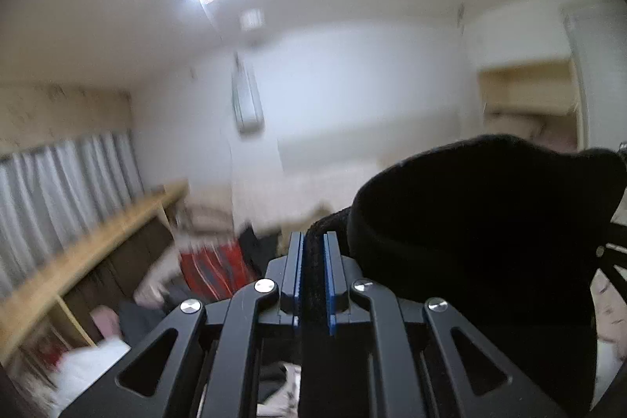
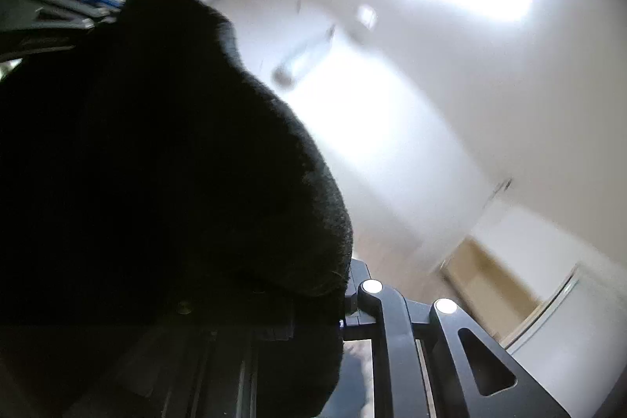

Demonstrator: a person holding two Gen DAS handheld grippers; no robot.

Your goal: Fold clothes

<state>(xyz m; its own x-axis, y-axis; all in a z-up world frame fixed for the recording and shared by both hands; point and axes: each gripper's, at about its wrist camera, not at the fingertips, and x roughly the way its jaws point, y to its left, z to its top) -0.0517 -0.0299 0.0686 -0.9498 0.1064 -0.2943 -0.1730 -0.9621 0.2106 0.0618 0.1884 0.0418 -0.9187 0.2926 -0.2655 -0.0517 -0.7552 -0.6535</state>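
Pinching black garment [image 1: 470, 222] edge — left gripper [image 1: 313, 261], raised.

One black garment [image 1: 470, 222], two grippers [image 1: 313, 261], one wooden shelf [image 1: 98, 253]

The garment [image 1: 470, 222] hangs between the left gripper's [image 1: 313, 261] fingers and drapes to its right; a shelf [image 1: 98, 261] runs along the left, below curtains [image 1: 58, 183].

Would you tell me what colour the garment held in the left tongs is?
Black garment; the left wrist view shows it best.
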